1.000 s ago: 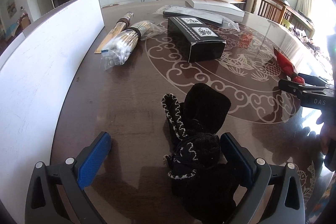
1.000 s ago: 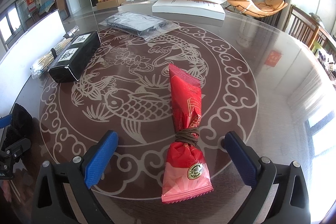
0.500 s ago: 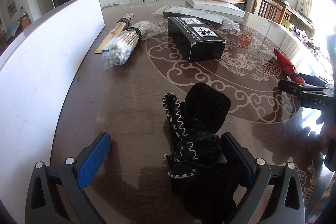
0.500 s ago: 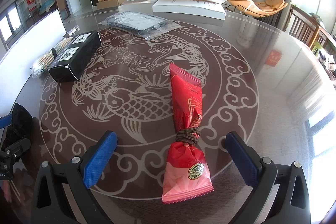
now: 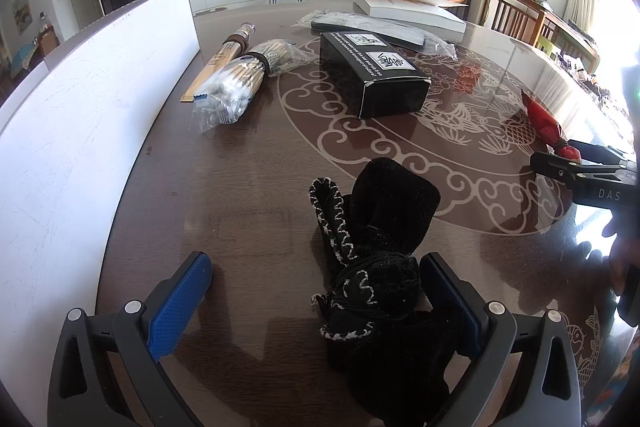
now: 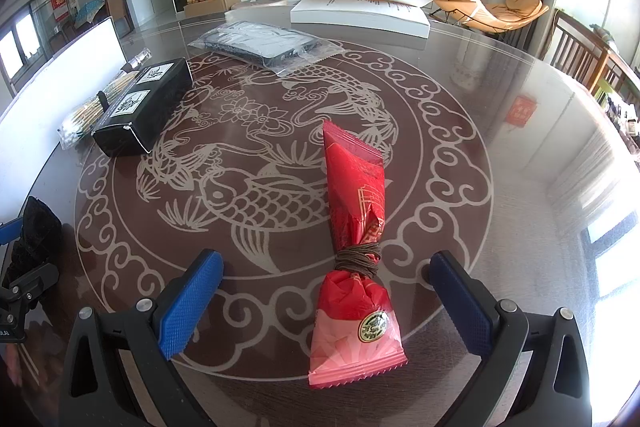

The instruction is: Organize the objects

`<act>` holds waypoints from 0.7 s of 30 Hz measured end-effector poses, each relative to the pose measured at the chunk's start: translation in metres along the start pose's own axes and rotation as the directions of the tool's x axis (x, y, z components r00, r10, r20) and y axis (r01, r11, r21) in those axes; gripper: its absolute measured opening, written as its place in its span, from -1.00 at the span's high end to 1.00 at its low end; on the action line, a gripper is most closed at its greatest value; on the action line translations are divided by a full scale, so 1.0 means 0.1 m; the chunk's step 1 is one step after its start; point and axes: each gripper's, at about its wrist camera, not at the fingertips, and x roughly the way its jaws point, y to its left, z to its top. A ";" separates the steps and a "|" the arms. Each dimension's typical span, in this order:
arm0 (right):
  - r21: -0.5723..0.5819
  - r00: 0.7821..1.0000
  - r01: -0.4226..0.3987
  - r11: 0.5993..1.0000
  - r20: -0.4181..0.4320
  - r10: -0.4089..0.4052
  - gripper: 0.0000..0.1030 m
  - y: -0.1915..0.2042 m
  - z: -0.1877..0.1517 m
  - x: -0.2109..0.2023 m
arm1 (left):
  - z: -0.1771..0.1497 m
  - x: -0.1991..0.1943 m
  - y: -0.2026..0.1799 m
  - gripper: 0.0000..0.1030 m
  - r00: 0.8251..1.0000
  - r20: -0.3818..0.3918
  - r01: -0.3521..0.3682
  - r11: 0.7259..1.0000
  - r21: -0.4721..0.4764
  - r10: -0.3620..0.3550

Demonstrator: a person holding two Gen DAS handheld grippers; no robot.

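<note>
On the bench [image 5: 248,195], far left, a bag of sticks [image 5: 236,87] lies beside a black box [image 5: 374,79]. Nearer, the left hand-held gripper [image 5: 316,301] gapes wide around a black pouch [image 5: 380,259], which touches its right finger. Rightmost, the right hand-held gripper [image 6: 326,297] spreads wide around a red packet [image 6: 354,227], untouched.

Each gripper [image 5: 316,291] [image 6: 326,291]: black frame, blue textured pads [image 5: 178,303] (silver screws).

Box [image 5: 374,75] right of bagged bundle [image 5: 240,83]
</note>
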 end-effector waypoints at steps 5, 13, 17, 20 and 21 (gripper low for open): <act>0.000 1.000 0.000 1.000 0.000 0.000 -1.00 0.00 0.00 0.00 | 0.00 0.00 0.00 -1.00 1.000 0.000 0.000 1.000 0.000 0.000; 0.000 1.000 0.000 1.000 0.000 0.000 -1.00 0.00 0.00 0.00 | 0.00 0.00 0.00 -1.00 1.000 0.000 -0.001 1.000 0.001 0.001; 0.000 1.000 0.000 1.000 0.000 0.000 -1.00 0.00 0.00 0.00 | 0.00 0.00 0.00 -1.00 1.000 0.001 -0.001 1.000 0.001 0.001; 0.001 1.000 -0.003 1.000 0.000 0.003 -1.00 0.00 0.00 0.00 | 0.00 0.00 0.00 -1.00 1.000 -0.001 -0.002 1.000 0.001 0.002; 0.002 1.000 -0.006 1.000 0.001 0.006 -1.00 0.00 0.00 0.00 | 0.00 0.00 0.00 -1.00 1.000 -0.003 0.000 1.000 0.004 0.000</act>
